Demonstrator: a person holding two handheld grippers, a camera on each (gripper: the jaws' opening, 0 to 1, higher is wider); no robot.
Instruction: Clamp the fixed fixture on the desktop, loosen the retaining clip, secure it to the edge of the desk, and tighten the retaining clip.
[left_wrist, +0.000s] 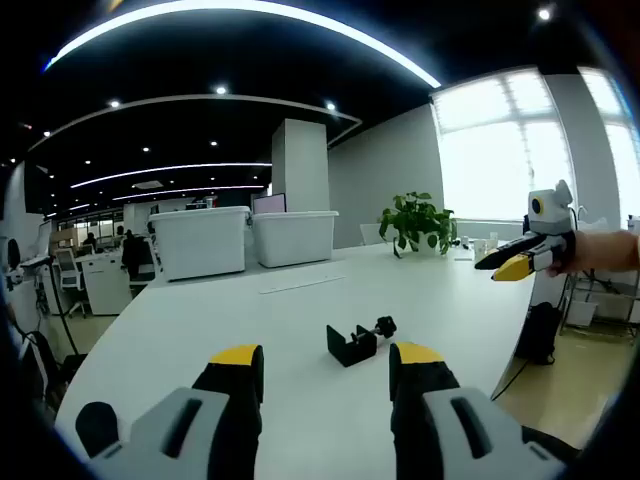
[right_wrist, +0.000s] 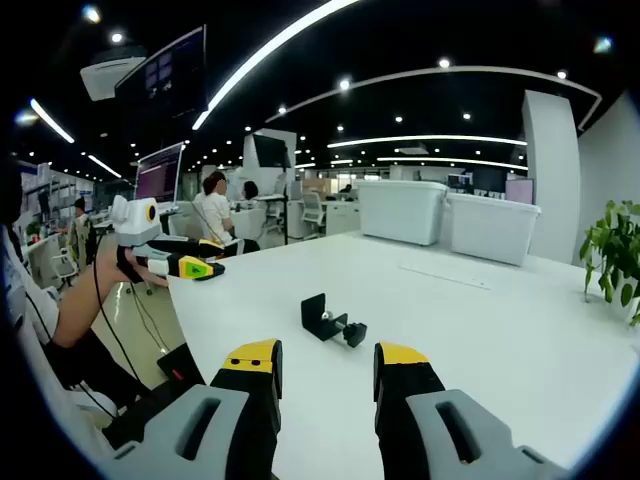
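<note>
A small black C-shaped clamp fixture (left_wrist: 352, 343) with a knobbed screw lies on the white desk (left_wrist: 200, 320), apart from both grippers. My left gripper (left_wrist: 328, 358) hovers just short of it, open, with nothing between its yellow-tipped jaws. My right gripper (right_wrist: 326, 355) faces the same clamp (right_wrist: 331, 320) from the opposite side, also open and empty. The right gripper (left_wrist: 522, 262) appears at the desk's far right, held by a hand. The left gripper (right_wrist: 178, 264) appears at the left beyond the desk edge, held by a person's hand.
Two white storage bins (left_wrist: 245, 240) stand at the desk's back edge, beside a potted plant (left_wrist: 418, 222). A thin white strip (left_wrist: 300, 284) lies mid-desk. Cables and a bag (left_wrist: 541, 330) hang off the desk's right edge. People sit at distant desks (right_wrist: 215, 215).
</note>
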